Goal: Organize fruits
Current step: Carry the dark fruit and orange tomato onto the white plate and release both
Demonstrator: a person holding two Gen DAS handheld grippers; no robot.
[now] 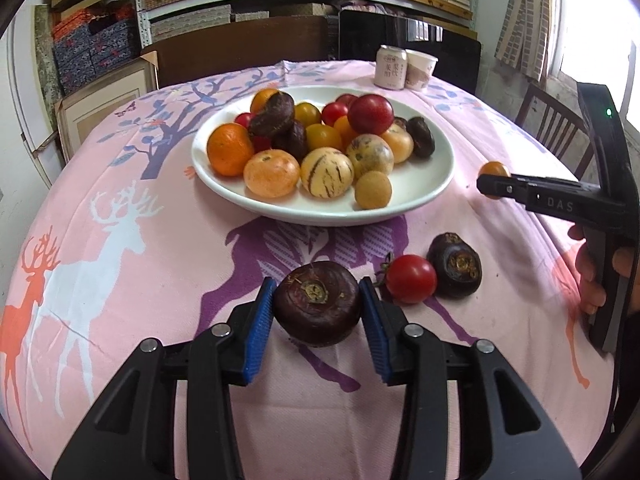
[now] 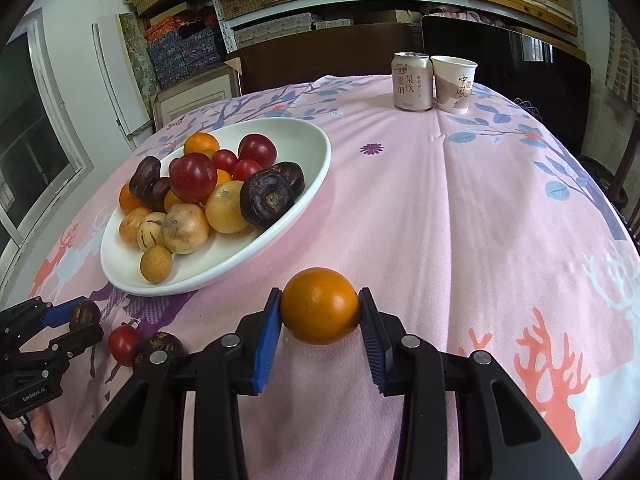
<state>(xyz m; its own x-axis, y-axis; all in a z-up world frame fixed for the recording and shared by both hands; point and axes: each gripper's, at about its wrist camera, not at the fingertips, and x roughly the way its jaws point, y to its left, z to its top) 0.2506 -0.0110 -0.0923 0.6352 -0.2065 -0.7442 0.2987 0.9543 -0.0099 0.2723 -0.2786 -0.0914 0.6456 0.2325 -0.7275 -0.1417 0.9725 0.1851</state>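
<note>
The left gripper (image 1: 318,312) is clamped on a dark purple water chestnut (image 1: 317,304), its ribbed blue pads (image 1: 259,326) pressing the round flanks while the flat, scarred stem end faces up. The chestnut sits low over the pink printed cloth of the counter (image 1: 120,280), whether resting or just lifted cannot be told. Gripping it across the widest part probably keeps the squat, smooth-skinned shape from rolling out. Just beside it lie a glossy red cherry tomato (image 1: 411,279) and a second rough-crowned water chestnut (image 1: 455,265), touching each other, both not yet gathered. Beyond them the white glazed plate (image 1: 424,188) holds a heap of oranges, striped pale melons, tomatoes and more chestnuts, evidently the place where the fruit is being collected. At the right edge a hand (image 1: 596,276) holds the other tool.

From the right wrist, the right gripper (image 2: 320,312) is closed on a smooth orange tomato (image 2: 320,305), the pads meeting it at opposite sides of its round body, near the counter cloth (image 2: 440,220) and just short of the plate rim (image 2: 280,220). A held sphere this slick likely wants a centred grip, as here. A metal drink can (image 2: 413,82) and a paper cup (image 2: 454,84) stand together well apart at the far side.
</note>
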